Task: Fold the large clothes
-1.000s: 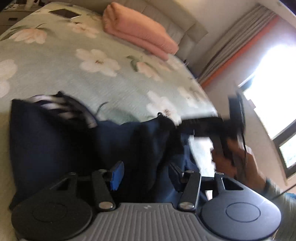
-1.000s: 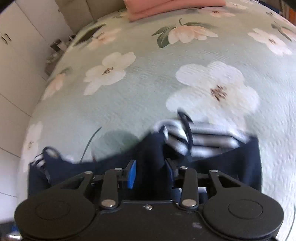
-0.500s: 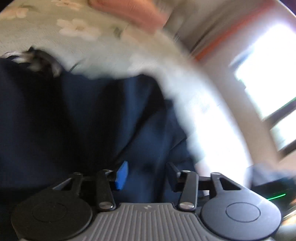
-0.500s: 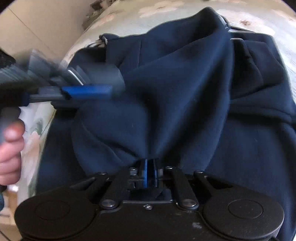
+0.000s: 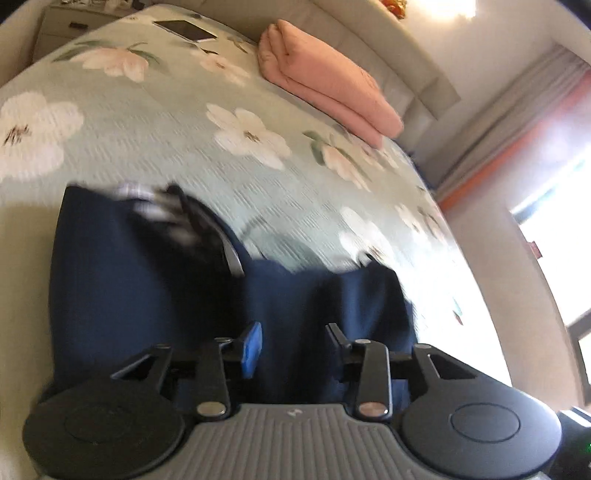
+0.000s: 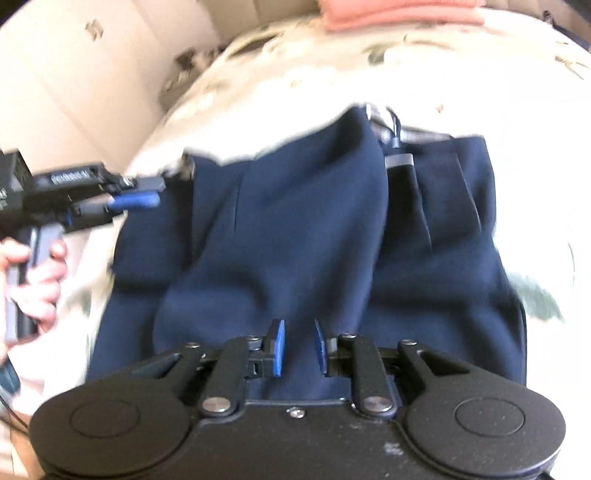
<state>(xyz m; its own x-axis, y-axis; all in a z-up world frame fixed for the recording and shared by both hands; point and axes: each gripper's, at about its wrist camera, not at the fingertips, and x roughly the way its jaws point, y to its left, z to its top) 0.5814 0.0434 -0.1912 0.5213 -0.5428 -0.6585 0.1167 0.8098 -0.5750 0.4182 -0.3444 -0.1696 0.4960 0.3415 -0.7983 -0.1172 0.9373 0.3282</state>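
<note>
A navy blue garment point(image 5: 147, 288) with a striped lining lies folded on the floral bedspread point(image 5: 166, 147). In the right wrist view the garment point(image 6: 295, 229) fills the middle, with a fold ridge down its centre. My left gripper point(image 5: 293, 343) is open just above the near edge of the garment, nothing between its fingers. It also shows from the side in the right wrist view point(image 6: 147, 192), at the garment's left edge. My right gripper point(image 6: 298, 345) is open with a narrow gap, over the garment's near edge, holding nothing.
A folded pink blanket point(image 5: 325, 81) lies at the far end of the bed by the headboard. A phone or tablet point(image 5: 184, 29) lies on the bedspread at the far left. Curtains and a bright window point(image 5: 554, 184) are to the right. White cabinets point(image 6: 92, 74) stand left of the bed.
My right gripper was shut on the navy cloth half a second ago and has opened and let go. Both grippers pulled back, and the garment now lies flatter on the bed.
</note>
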